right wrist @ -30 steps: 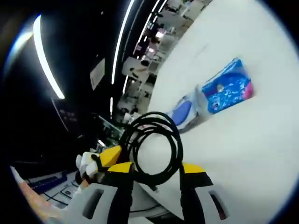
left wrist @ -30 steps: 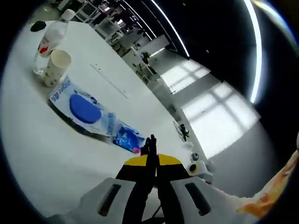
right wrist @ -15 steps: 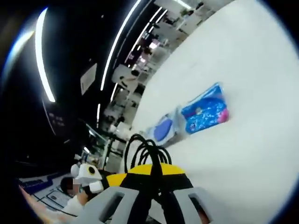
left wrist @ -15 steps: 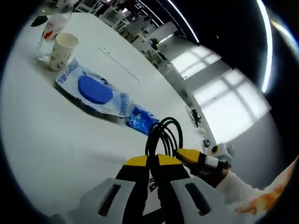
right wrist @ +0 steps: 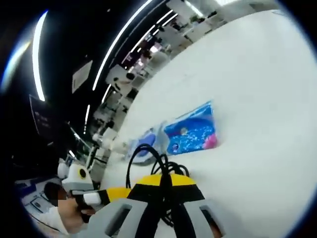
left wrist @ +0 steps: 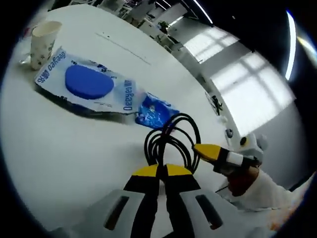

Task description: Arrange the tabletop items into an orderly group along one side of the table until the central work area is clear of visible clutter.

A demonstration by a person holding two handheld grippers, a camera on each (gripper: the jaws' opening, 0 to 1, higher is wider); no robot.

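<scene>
A coil of black cable hangs over the white table. My right gripper is shut on the cable coil, whose loops rise from its jaws. Entering the left gripper view from the right, the right gripper meets the coil's right side. My left gripper is shut, its tips against the coil's lower strands; whether it pinches one I cannot tell. The left gripper reaches in from the left in the right gripper view. A small blue packet lies just beyond the coil.
A white wipes pack with a blue lid lies beside the blue packet. Past it stands a paper cup. A person's hand holds the right gripper. Desks and chairs fill the room behind the table.
The right gripper shut on the cable coil and carried it over in front of my left gripper, closer to the blue packet. Both views shifted with the hands; the bottle left the left gripper view.
</scene>
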